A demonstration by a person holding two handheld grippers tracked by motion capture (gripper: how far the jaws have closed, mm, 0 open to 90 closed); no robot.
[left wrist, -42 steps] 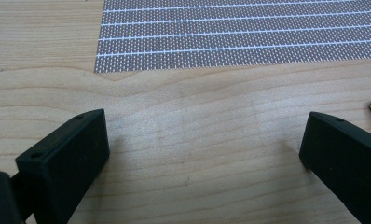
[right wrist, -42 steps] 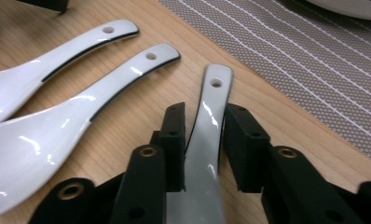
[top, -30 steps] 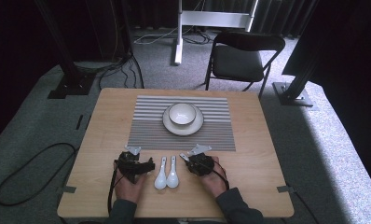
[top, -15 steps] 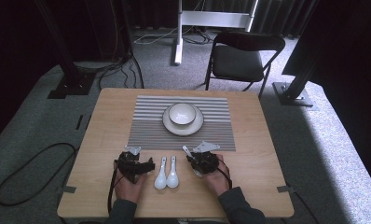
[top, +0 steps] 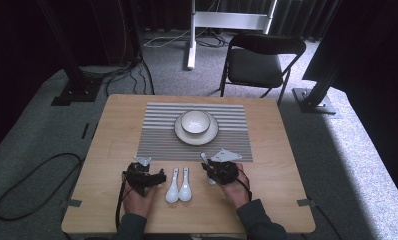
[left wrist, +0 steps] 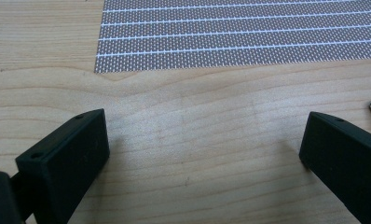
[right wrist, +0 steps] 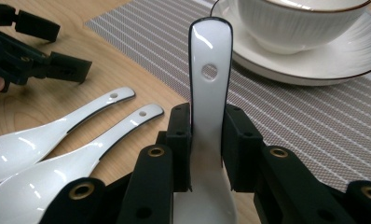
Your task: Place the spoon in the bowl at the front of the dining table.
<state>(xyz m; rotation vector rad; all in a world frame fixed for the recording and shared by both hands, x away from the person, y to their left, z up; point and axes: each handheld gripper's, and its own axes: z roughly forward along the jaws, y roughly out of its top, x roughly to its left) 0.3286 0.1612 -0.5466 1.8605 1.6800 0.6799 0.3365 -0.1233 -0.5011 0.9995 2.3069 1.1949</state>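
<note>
Beside two white ceramic spoons (top: pixel 178 184), the right hand-held gripper (right wrist: pixel 207 140) pinches a third white spoon's handle (right wrist: pixel 208 84); the left hand-held gripper (left wrist: pixel 202 158) gapes empty. Lifting level should prevent slipping.

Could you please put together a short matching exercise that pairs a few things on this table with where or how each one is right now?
Things:
1. bowl
2. held spoon
3. left gripper
4. two loose spoons

States:
A. lying side by side on the bare wood
B. open over bare wood
C. standing on the plate
D. clamped between the right gripper jaws

Pairs: 1-C, 2-D, 3-B, 4-A
</note>
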